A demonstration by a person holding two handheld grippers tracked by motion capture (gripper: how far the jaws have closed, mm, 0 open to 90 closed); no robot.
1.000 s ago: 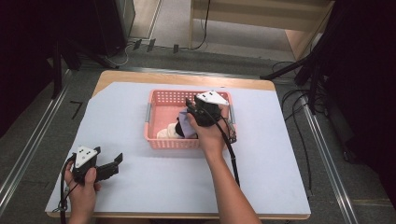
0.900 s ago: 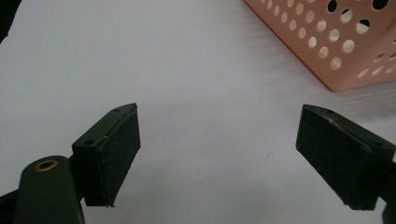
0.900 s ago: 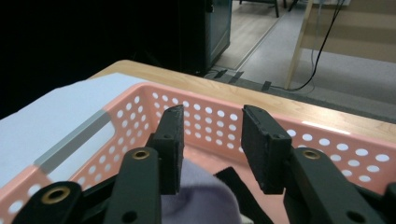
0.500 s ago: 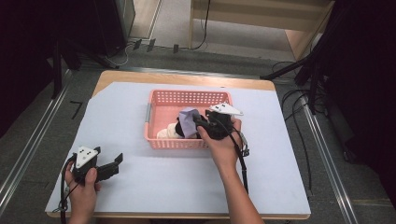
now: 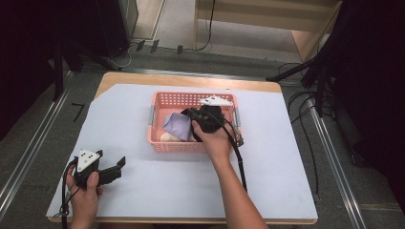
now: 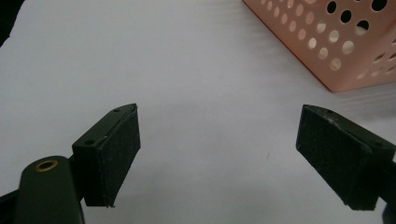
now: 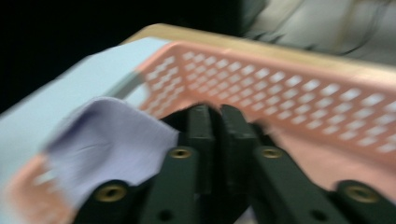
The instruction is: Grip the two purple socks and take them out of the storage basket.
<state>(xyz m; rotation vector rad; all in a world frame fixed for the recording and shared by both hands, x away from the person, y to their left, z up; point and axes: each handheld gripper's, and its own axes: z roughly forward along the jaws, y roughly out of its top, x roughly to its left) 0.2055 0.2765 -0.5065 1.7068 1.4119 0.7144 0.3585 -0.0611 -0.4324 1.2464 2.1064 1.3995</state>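
Note:
A pink perforated basket [image 5: 224,99] stands in the middle of the table. My right gripper [image 5: 187,113] hovers over it with its jaws pressed together on a lavender cloth [image 5: 175,126], which hangs to their left above the basket's front left part. The right gripper view, which is blurred, shows the shut jaws [image 7: 214,122], the lavender cloth [image 7: 105,142] beside them and the basket's far wall [image 7: 299,88]. My left gripper [image 5: 114,170] rests open at the front left of the table. Its jaws [image 6: 233,154] stand wide apart over bare sheet, with the basket's corner [image 6: 348,44] at upper right.
A pale cloth [image 5: 167,137] lies in the basket under the lavender one. A light sheet [image 5: 162,191] covers the wooden table. Cables and dark stands lie on the floor to the right and behind the table.
The right gripper has raised the lavender cloth out of the basket and turned so the cloth now hangs to its left. The left gripper has stayed put.

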